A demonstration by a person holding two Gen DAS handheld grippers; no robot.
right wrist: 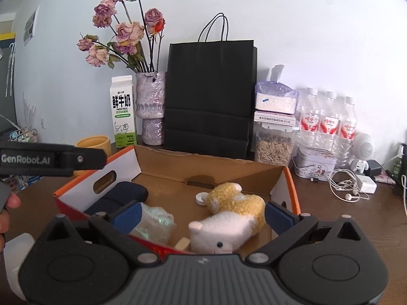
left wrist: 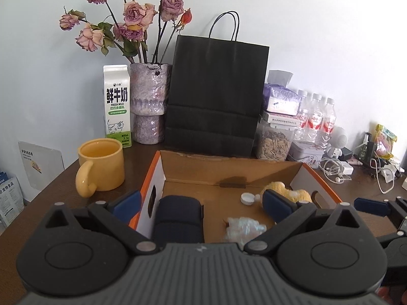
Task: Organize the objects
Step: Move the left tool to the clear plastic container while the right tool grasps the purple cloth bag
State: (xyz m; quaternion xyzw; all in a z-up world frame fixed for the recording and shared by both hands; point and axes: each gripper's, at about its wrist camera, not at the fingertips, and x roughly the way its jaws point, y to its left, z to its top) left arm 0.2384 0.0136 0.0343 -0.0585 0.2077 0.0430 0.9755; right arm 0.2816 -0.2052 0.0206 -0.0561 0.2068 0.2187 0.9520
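The left gripper (left wrist: 202, 203) and right gripper (right wrist: 202, 214) both had their jaws wide apart, holding nothing. Their black bodies hid the near side of the cardboard box (right wrist: 162, 171). Inside it lay a fuzzy yellow-and-white plush (right wrist: 234, 216) at 3 o'clock, a dark soft case (left wrist: 178, 217) at 9 o'clock, a shiny crinkly wrap (right wrist: 152, 225) between them, and a small round white cap (left wrist: 247, 198).

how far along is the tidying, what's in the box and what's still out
Done: the cardboard box already holds a navy case, a plush toy, a white cap and a crinkly clear packet. In hand: nothing; the left gripper and right gripper hover open over the box. Left: the yellow mug and earphones sit on the table.
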